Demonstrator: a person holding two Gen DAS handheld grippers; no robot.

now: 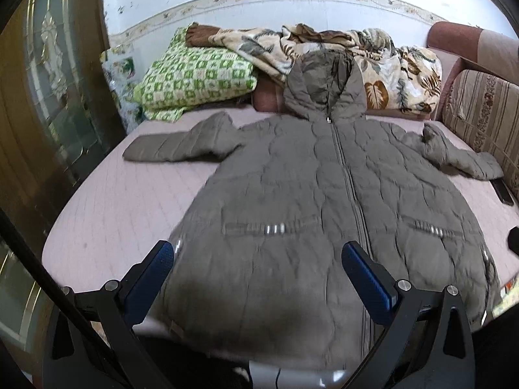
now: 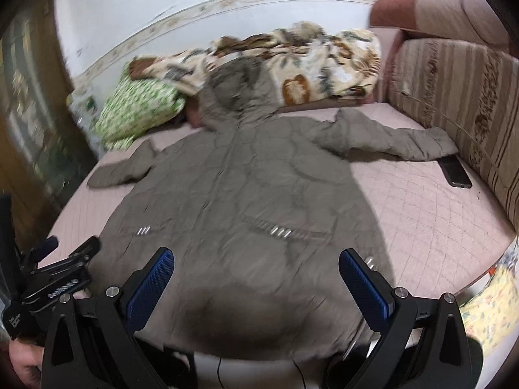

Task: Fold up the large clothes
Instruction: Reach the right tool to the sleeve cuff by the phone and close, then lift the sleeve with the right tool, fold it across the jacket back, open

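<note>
Across the centre of both frames lies an olive-grey quilted hooded jacket point(image 1: 324, 201), spread front-up on a bed with a pale pink quilted cover point(image 1: 113, 214). Zip runs up the middle of the garment; both sleeves extend outward, one toward the left edge of the frame, the other toward the right. The hood point(image 1: 324, 81) rests against a leaf-patterned blanket point(image 1: 382, 64) bunched along the upper centre. A green-and-white checked pillow point(image 1: 194, 77) sits at upper left in the left wrist view, just beside the blanket. A striped sofa cushion point(image 1: 483, 116) occupies the right edge, and a dark flat object (possibly a phone; not certain) point(image 2: 455, 171) lies on the cover near the right sleeve's cuff.

Left claw point(image 1: 258, 259): spread wide, blue pads point(image 1: 159, 265) apart, nothing pinched, positioned at the bottom of its frame over the jacket's lower half. Whether the pads touch the fabric cannot be determined.

Right claw point(image 2: 256, 267): likewise spread wide, blue pads point(image 2: 363, 278) apart, holding nothing, at the bottom of its frame above the hem region. The left claw's body also shows at lower left of the right wrist view, beside the jacket's edge.

Both views are motion-blurred, the right wrist view more so.
</note>
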